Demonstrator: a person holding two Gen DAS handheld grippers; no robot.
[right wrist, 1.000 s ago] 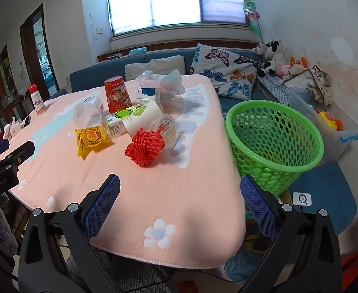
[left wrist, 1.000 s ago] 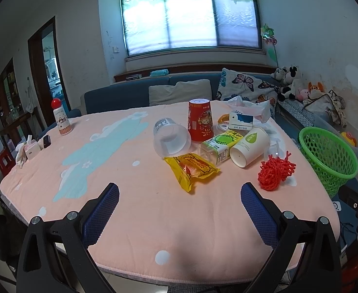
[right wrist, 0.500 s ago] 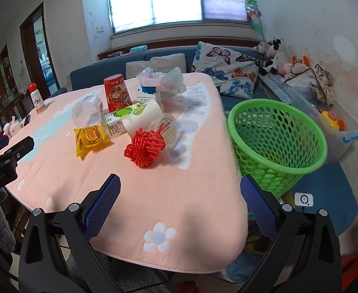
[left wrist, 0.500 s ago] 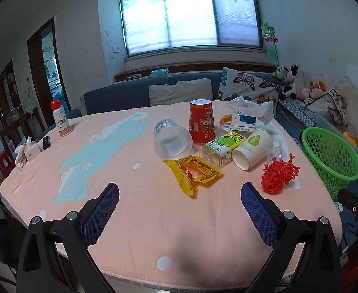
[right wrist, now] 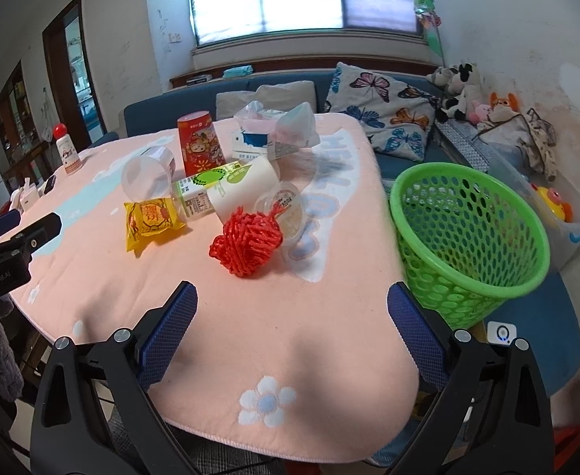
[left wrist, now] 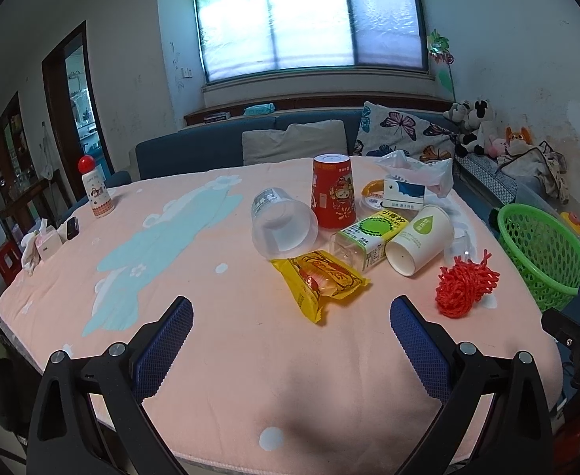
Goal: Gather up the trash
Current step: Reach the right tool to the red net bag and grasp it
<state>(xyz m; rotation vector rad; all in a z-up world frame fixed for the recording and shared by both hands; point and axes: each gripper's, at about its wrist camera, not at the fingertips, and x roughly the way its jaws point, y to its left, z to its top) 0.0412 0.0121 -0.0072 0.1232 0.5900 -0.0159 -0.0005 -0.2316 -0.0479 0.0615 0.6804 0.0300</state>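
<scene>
Trash (right wrist: 246,239) lies clustered on the pink worktop (right wrist: 290,336), with the green basket (right wrist: 468,237) just right of it; left gripper (left wrist: 290,336) and right gripper (right wrist: 292,324) both hover spread wide, holding nothing.

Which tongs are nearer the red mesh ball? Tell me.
Right. The right tongs sit just short of the mesh ball; the left tongs are farther, off to its left.
</scene>
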